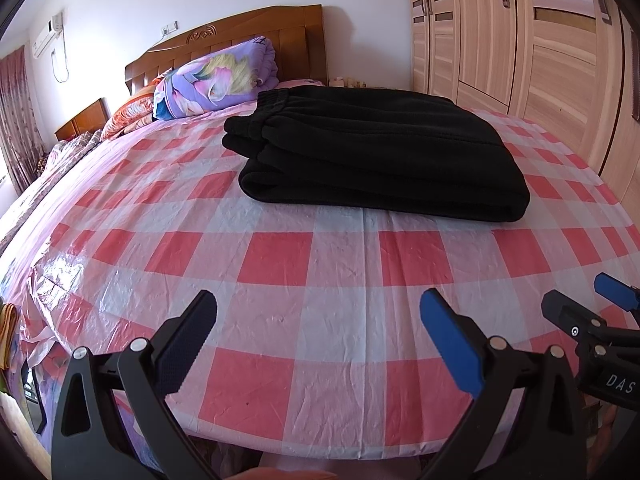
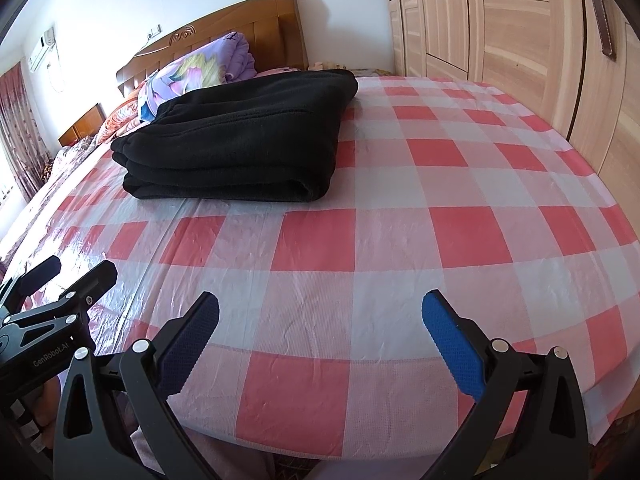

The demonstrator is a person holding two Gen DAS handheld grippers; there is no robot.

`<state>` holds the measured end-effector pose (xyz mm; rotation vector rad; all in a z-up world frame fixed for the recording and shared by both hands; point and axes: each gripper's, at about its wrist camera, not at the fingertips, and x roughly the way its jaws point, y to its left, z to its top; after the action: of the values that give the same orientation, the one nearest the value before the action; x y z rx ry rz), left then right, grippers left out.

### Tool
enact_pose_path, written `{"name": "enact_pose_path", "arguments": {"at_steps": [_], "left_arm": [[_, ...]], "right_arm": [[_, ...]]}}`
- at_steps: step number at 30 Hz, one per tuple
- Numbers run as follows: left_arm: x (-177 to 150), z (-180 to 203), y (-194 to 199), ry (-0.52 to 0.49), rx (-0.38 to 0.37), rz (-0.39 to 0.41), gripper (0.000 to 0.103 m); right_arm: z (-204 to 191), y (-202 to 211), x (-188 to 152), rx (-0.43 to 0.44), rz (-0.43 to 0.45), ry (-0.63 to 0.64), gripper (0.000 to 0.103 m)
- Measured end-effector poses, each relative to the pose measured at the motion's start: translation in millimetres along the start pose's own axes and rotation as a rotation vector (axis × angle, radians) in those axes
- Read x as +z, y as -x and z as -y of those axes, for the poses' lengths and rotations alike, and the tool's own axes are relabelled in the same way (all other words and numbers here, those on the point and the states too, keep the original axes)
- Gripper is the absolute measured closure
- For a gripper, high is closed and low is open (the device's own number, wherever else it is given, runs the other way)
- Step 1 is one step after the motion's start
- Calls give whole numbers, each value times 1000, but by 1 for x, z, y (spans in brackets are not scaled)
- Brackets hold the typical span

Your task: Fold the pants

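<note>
The black pants [image 1: 376, 148] lie folded into a thick rectangular stack on the red-and-white checked bed cover [image 1: 280, 256], waistband toward the headboard. In the right wrist view the pants [image 2: 240, 148] sit at the upper left. My left gripper [image 1: 318, 344] is open and empty, near the bed's front edge, well short of the pants. My right gripper [image 2: 320, 344] is open and empty, also near the front edge. The right gripper shows at the right edge of the left wrist view [image 1: 580, 312]; the left gripper shows at the left edge of the right wrist view [image 2: 60, 280].
A folded purple floral quilt [image 1: 216, 80] and pillows lie against the wooden headboard [image 1: 240, 36]. A tall wooden wardrobe [image 1: 520, 40] stands close along the bed's right side. A curtain [image 1: 16, 112] hangs at the far left.
</note>
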<state>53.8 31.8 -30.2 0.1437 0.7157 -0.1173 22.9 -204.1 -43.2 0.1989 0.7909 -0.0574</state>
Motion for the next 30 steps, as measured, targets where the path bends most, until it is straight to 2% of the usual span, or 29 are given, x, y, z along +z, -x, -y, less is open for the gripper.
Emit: {"name": "enact_pose_path", "arguments": {"at_steps": [30], "left_arm": [[-4, -1, 0, -4, 0, -3, 1]], "right_arm": [[0, -2, -3, 12, -15, -5, 5]]}}
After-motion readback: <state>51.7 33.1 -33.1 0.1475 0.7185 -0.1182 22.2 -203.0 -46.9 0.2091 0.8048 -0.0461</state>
